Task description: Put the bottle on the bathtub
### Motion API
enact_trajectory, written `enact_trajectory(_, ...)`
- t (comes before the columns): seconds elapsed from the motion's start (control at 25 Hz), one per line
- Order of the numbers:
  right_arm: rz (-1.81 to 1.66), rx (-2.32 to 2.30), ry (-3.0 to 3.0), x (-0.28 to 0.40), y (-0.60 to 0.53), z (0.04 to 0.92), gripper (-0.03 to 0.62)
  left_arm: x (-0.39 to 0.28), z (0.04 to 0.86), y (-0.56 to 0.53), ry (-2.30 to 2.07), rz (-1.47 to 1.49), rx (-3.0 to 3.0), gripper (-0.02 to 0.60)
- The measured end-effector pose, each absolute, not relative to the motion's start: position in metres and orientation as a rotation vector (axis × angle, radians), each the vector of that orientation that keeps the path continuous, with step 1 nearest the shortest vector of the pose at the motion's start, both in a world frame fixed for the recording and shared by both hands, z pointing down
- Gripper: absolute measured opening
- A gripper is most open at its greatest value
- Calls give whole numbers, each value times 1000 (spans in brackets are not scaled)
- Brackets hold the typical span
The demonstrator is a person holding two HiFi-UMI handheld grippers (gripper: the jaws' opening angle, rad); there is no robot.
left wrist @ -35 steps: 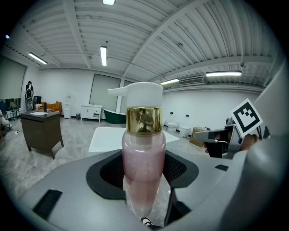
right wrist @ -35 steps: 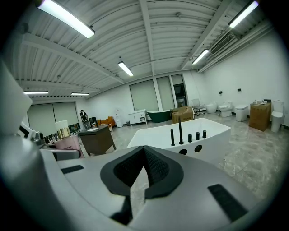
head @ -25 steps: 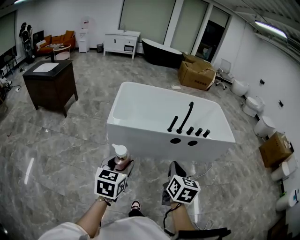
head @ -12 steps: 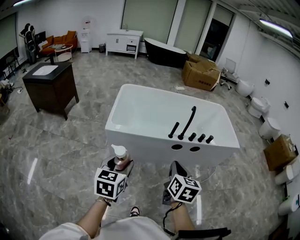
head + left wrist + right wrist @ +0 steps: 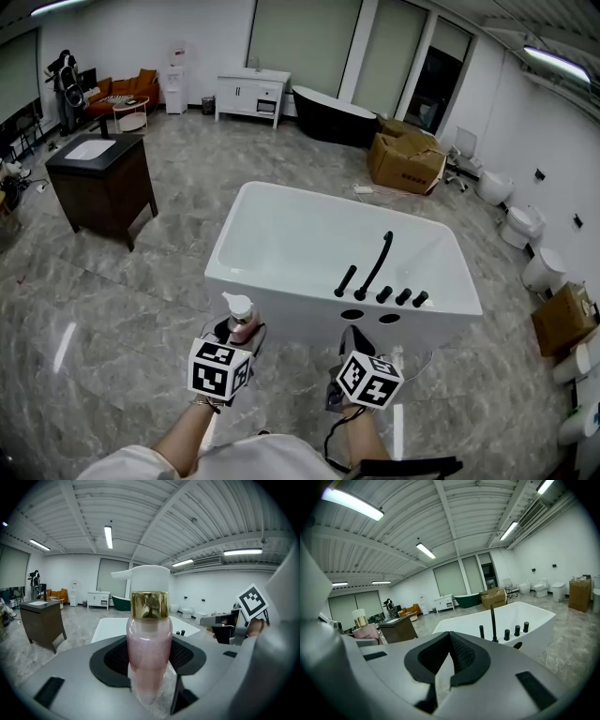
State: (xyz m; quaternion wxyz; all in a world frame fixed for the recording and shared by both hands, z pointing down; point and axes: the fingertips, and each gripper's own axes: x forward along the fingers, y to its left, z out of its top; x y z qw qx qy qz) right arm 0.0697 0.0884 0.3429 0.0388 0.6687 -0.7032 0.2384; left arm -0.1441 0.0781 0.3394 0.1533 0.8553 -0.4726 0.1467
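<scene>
A pink pump bottle with a gold collar and white pump head stands upright between the jaws of my left gripper, which is shut on it; the head view has the bottle just short of the tub's near wall. The white freestanding bathtub lies straight ahead, with a black spout and several black knobs on its near right deck. My right gripper hangs beside the left one, jaws closed together with nothing between them. From the right gripper view the bathtub shows to the right and the bottle at far left.
A dark wooden vanity stands to the left. Cardboard boxes and a black tub sit behind the bathtub. Toilets line the right wall. Grey marble floor surrounds the tub.
The bathtub has come slightly nearer and lower in the head view as the person steps toward it. Both grippers keep the same pose, bottle still held.
</scene>
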Motion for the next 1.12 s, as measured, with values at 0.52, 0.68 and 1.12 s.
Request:
enact_trajectory(0.52, 730, 2041, -2178, 99, 39, 344, 26, -124, 342, 31, -1373, 420, 2456, 236)
enact_trajectory(0.68, 753, 2041, -2173, 107, 37, 347, 26, -121, 346, 27, -1375, 432, 2446, 236)
enact_trajectory(1.12, 832, 2070, -2116, 119, 39, 369, 26, -115, 359, 21, -1339, 459, 2434, 236)
